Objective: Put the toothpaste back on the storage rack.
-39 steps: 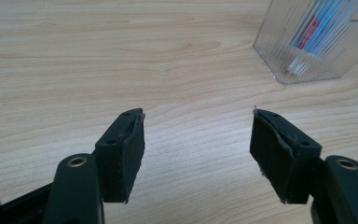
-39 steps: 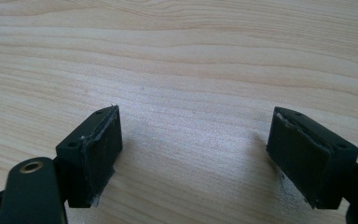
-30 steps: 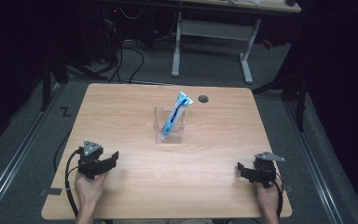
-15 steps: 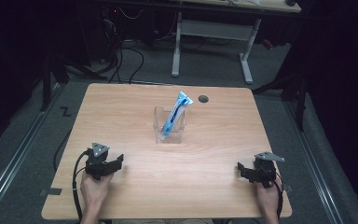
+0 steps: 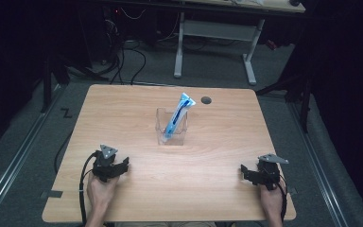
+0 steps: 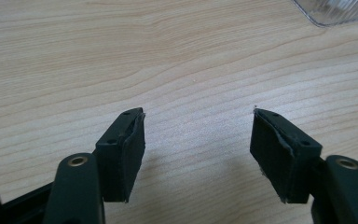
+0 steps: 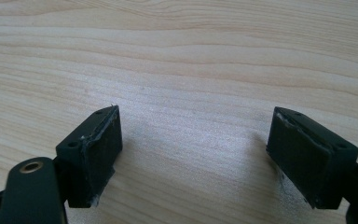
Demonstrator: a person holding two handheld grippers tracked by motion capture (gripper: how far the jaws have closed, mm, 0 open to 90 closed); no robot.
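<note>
A clear plastic box (image 5: 171, 126) stands in the middle of the wooden table (image 5: 217, 123). A blue and white tube (image 5: 177, 116) leans upright inside it, its top sticking out. My left gripper (image 5: 118, 165) rests low at the front left of the table, held by a hand, open with bare wood between its jaws (image 6: 198, 133). My right gripper (image 5: 246, 173) sits at the front right, also open over bare wood (image 7: 193, 140). A corner of the clear box (image 6: 335, 11) shows at the top right of the left gripper view.
A small dark round hole (image 5: 206, 100) lies in the table top behind the box. Beyond the far edge stands a grey desk frame (image 5: 215, 42) on a dark floor with cables. Black cables trail from both grippers off the front edge.
My left gripper has shifted to the right and slightly forward along the front of the table. The right gripper, the box and the tube have stayed put.
</note>
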